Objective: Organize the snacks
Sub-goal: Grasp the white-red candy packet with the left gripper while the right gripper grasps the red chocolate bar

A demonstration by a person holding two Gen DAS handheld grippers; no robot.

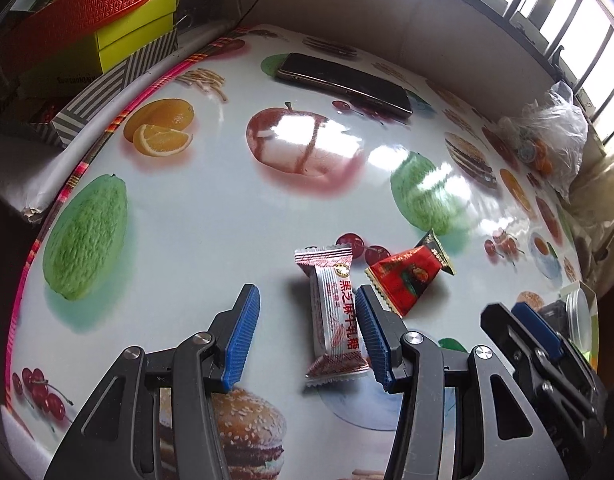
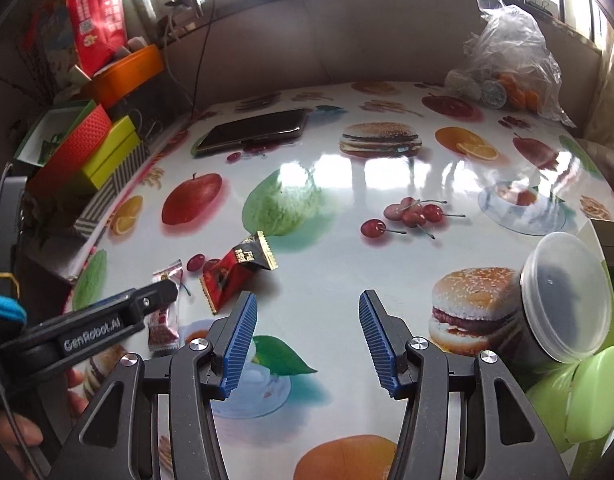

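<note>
**A:** What is on the table (image 1: 195,240)?

**B:** A glossy cloth printed with fruit and burgers. Two wrapped snacks lie near the front: a white candy (image 1: 334,316) with red lettering, and just to its right a red candy (image 1: 407,278) with gold crimped ends. At the right edge a clear tub (image 2: 565,300) with a lid lies tipped on its side, with a green tub (image 2: 579,396) below it. A phone (image 1: 345,82) sits far back, a plastic bag (image 2: 507,56) in the far right corner, and stacked boxes (image 1: 107,28) off the left edge.

**A:** And the hands?

**B:** The left gripper (image 1: 307,332) points steeply down over the white candy. Its blue pads are spread and grip nothing; the candy lies between them, close against the right pad, well apart from the left one. The right gripper (image 2: 307,340) hangs over bare cloth between the red candy and the tubs, its fingers also apart and empty.

**A:** So what makes the pick-up go well?

**B:** I'd judge the left one should shift slightly rightward in its own view so the candy sits midway between the pads, then come down until the tips nearly meet the cloth and close across the narrow width. The wrapper looks slick and the cloth shiny, so an off-centre squeeze could push the candy sideways into the red one.
</note>
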